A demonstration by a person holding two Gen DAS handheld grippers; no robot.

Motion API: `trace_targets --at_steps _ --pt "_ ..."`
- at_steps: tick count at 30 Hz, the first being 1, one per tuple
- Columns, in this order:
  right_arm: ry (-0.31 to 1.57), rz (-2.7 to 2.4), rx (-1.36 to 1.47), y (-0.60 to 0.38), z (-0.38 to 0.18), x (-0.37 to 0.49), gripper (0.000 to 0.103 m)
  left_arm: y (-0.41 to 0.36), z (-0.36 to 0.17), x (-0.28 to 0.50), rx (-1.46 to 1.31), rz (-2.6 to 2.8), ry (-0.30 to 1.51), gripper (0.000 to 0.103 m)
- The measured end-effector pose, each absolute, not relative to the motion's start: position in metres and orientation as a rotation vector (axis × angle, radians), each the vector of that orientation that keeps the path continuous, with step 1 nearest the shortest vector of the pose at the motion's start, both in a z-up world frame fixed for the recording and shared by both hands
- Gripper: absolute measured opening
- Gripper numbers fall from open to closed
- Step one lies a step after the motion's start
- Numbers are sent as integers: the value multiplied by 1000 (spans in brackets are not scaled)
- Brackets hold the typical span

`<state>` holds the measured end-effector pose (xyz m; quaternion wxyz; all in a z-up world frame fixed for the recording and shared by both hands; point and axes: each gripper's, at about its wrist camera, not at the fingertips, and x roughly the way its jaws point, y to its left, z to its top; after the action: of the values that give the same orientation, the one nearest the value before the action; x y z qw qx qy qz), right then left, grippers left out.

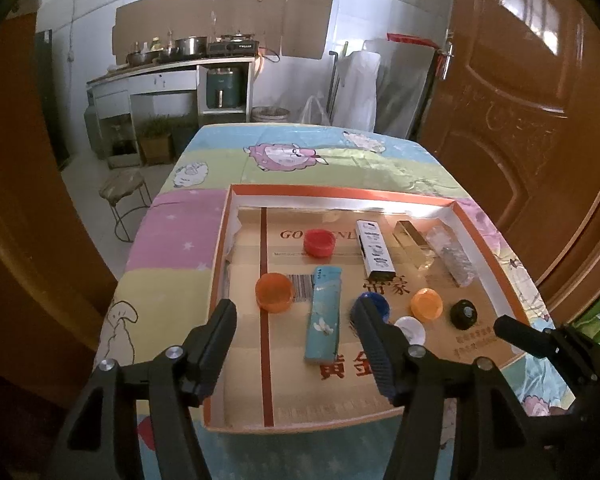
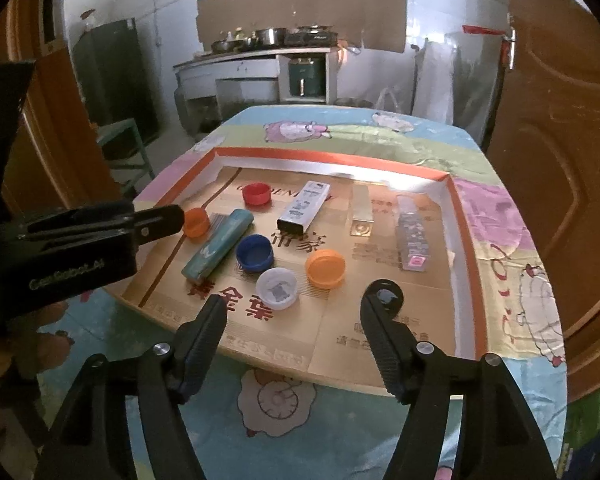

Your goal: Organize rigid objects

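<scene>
A shallow cardboard tray with an orange rim (image 1: 224,236) (image 2: 460,216) lies on the table. In it are a red cap (image 1: 319,242) (image 2: 256,193), two orange caps (image 1: 274,292) (image 1: 427,304) (image 2: 325,268), a blue cap (image 2: 254,253), a white cap (image 2: 277,288), a black cap (image 1: 463,314), a light-blue lighter (image 1: 324,314) (image 2: 218,245), a white box (image 1: 375,249) (image 2: 304,207), a gold lighter (image 1: 414,240) (image 2: 362,210) and a clear case (image 1: 450,255) (image 2: 411,236). My left gripper (image 1: 296,312) is open over the light-blue lighter. My right gripper (image 2: 296,308) is open above the tray's near edge.
The table carries a cartoon-sheep cloth (image 1: 288,152). Brown wooden doors (image 1: 532,120) stand at both sides. A round stool (image 1: 124,190) stands left of the table. A kitchen counter with pots (image 1: 180,56) is at the back wall.
</scene>
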<state>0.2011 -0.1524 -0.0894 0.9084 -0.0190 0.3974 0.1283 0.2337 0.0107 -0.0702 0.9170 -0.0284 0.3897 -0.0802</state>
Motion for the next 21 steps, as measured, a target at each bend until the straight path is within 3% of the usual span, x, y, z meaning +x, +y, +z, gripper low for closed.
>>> trace_targets --at_steps 21 --pt "784 148 -4 -171 -76 166 76 5 -52 189 -69 -155 767 61"
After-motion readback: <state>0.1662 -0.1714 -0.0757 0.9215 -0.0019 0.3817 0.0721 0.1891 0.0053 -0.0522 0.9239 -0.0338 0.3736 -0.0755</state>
